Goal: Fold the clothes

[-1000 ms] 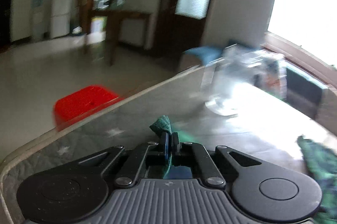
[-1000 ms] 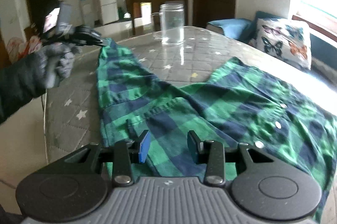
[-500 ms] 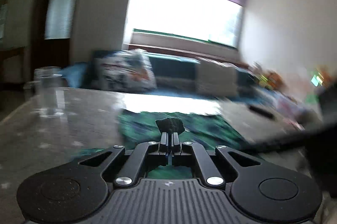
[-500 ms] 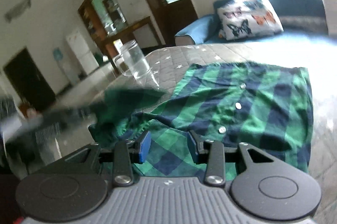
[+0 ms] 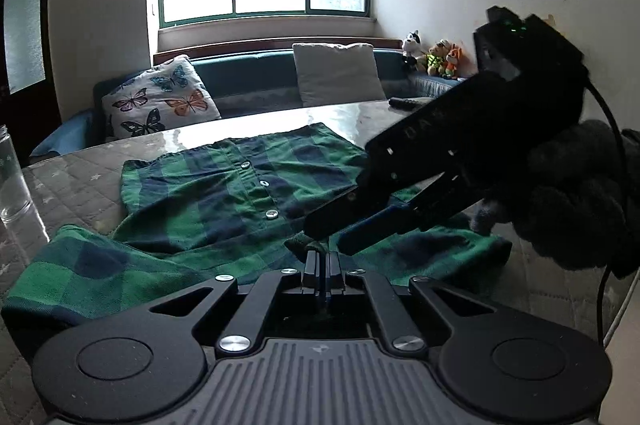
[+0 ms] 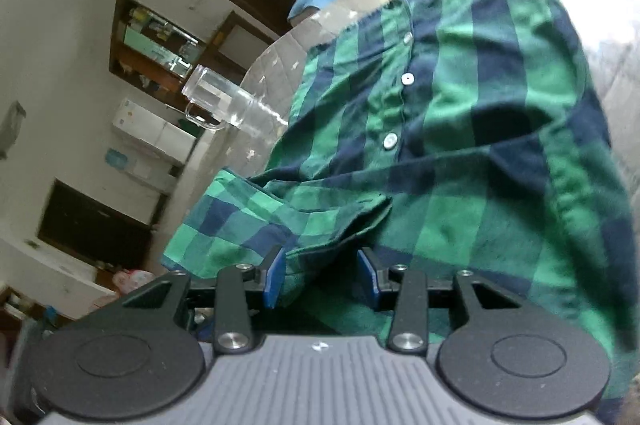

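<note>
**Shirt handling: soft cloth, best taken at hems and corners**

Green-and-navy checked cotton shirt point(image 5: 224, 201) is spread, buttoned, on the grey quilted star-print table cover point(image 5: 76, 181). It is judged light, limp and unbreakable. The left gripper point(image 5: 322, 257) is clamped on a bunched fold. The right gripper point(image 6: 320, 275) is held apart, cloth lying unpinched between its blue pads point(image 6: 275, 275).

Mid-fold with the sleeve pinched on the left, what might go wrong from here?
1. The left hand-held gripper pinches only a small tuft of the plaid shirt; a tug might pull it free.
2. The right hand-held gripper stands open over bunched cloth, so closing may catch several layers.
3. The glass mug stands near the shirt's edge; dragged cloth might tip it.
</note>
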Demonstrator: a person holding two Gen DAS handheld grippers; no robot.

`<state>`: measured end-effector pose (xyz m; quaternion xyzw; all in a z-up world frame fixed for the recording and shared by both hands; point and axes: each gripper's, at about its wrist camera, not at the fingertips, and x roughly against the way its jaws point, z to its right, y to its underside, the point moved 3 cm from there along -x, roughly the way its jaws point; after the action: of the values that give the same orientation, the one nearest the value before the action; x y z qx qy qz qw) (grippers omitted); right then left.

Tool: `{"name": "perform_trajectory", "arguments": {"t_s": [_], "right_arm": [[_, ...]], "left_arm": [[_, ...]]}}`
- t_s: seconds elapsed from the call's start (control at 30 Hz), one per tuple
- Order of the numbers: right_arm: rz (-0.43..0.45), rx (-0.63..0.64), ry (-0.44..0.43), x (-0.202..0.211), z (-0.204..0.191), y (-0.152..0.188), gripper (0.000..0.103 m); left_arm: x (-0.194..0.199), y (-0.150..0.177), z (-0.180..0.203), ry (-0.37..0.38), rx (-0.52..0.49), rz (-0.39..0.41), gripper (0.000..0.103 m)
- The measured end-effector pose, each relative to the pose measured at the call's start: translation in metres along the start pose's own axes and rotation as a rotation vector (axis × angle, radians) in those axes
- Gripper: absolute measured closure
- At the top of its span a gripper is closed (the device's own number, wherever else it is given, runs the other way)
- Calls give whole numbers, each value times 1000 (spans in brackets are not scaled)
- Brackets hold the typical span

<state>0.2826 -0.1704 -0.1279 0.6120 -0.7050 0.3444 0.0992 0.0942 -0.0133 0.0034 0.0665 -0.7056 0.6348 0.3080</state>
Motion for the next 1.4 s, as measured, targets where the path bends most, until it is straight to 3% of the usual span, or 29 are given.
{"name": "perform_trajectory", "arguments": {"t_s": [0.37,0.43,0.47,0.57,0.6,0.7,0.8,0.87,1.03,1.23,1.4], "right_arm": [[-70,-161,-44,-33,11,0,66],[-72,-174,-50,-38,11,0,78],[-67,-174,-49,-38,11,0,92],[-33,-157,-43,-32,5,-4,97],[-17,-148,-43,-29,2,-6,98],[51,-106,-48,-14,-14,-16,98],[112,-66,-64,4,-27,-27,98],[150,-40,-76,14,-37,-33,98],[222,21,-93,40,-57,-45,98],[304,89,-117,84,-77,-52,98],[351,124,-75,104,-81,-49,99]], "left_arm": [[-2,6,0,30,-16,-2,100],[0,7,-2,28,-18,-1,97],[3,7,-4,26,-18,3,97],[17,8,-13,11,-18,30,96],[23,8,-17,0,-16,42,95],[43,12,-32,-58,1,74,77],[65,19,-52,-179,42,114,70],[77,26,-67,-268,78,121,58],[77,46,-93,-363,127,21,48],[54,57,-104,-396,120,-58,46],[43,63,-112,-408,116,-79,47]]}}
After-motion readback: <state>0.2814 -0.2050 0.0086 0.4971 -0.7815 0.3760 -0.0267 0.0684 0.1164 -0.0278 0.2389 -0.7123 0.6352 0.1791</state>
